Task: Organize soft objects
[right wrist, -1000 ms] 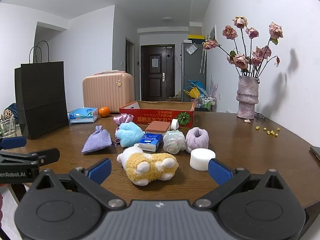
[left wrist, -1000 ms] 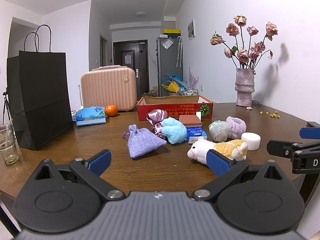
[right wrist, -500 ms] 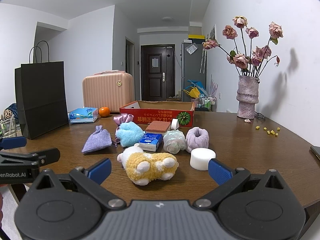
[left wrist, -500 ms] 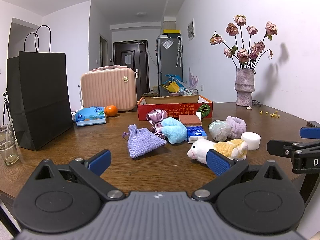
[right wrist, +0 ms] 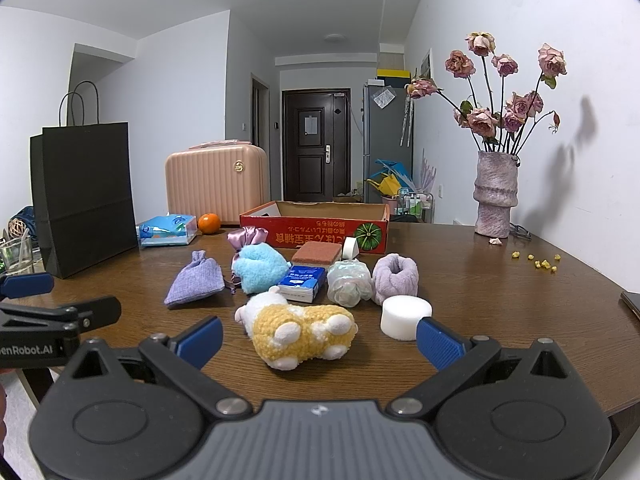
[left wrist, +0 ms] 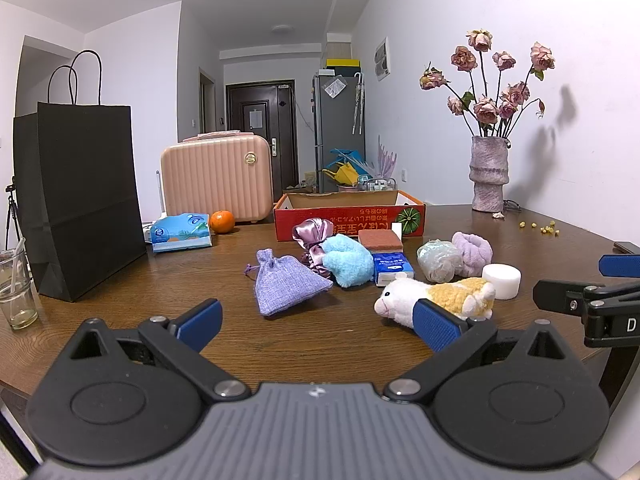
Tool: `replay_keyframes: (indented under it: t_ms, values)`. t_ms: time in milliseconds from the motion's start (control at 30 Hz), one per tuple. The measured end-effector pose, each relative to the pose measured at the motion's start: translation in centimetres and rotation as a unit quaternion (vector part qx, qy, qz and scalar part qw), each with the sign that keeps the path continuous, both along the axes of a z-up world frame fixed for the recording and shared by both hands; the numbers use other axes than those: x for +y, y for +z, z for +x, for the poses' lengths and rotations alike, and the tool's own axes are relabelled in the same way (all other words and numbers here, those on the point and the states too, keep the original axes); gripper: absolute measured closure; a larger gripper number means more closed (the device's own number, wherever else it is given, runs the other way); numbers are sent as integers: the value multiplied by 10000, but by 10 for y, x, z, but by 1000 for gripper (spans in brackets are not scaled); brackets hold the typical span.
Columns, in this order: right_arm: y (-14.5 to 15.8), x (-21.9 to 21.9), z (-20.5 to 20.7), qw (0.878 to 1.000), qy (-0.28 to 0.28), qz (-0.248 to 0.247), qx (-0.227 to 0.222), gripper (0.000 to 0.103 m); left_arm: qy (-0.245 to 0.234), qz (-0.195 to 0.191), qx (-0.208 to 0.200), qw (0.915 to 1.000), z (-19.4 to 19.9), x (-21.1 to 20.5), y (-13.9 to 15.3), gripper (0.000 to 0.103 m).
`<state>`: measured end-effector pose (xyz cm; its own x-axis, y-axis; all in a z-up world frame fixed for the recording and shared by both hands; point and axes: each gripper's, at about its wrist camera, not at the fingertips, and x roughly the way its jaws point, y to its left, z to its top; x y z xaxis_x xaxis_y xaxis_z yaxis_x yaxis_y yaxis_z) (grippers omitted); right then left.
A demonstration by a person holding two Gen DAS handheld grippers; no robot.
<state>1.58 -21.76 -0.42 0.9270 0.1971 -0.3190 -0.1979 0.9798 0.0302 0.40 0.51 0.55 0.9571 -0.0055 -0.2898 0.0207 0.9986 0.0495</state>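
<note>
Soft goods, loose on round wooden table [right wrist: 500,304], unsorted.
Red cardboard tray [right wrist: 320,232] at 12 o'clock, likely the bin; plush sheep [right wrist: 300,330] nearest; right gripper [right wrist: 318,338] and left gripper [left wrist: 316,322] both wide, empty, poised.

Your left gripper [left wrist: 318,322] has a ribbed grey plastic body in the middle, with a small white logo stamped at its top edge. On each side sits a black rounded housing with a raised disc moulded into it and a triangular cut-out above. Black link arms run forward from two silver round-headed screws to the fingers [left wrist: 434,324], which wear blue pads with a fine ribbed texture.

Your right gripper [right wrist: 319,338] is built the same: grey ribbed centre, black housings, silver screws, blue pads. Seen from the side, each tool shows a slim black arm with a small screw and white lettering; one reads "enRobot.AI".
</note>
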Motion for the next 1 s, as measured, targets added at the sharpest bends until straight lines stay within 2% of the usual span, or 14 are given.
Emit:
replay_keyframes:
  t_ms: [800, 1000]
  values:
    - [1, 2, -1, 10000, 2, 2, 7, 0, 4, 14, 7, 10000, 2, 3, 1, 0]
    - [-8, 3, 2, 10000, 6, -46, 48, 0, 17, 14, 18, 10000, 0, 4, -1, 0]
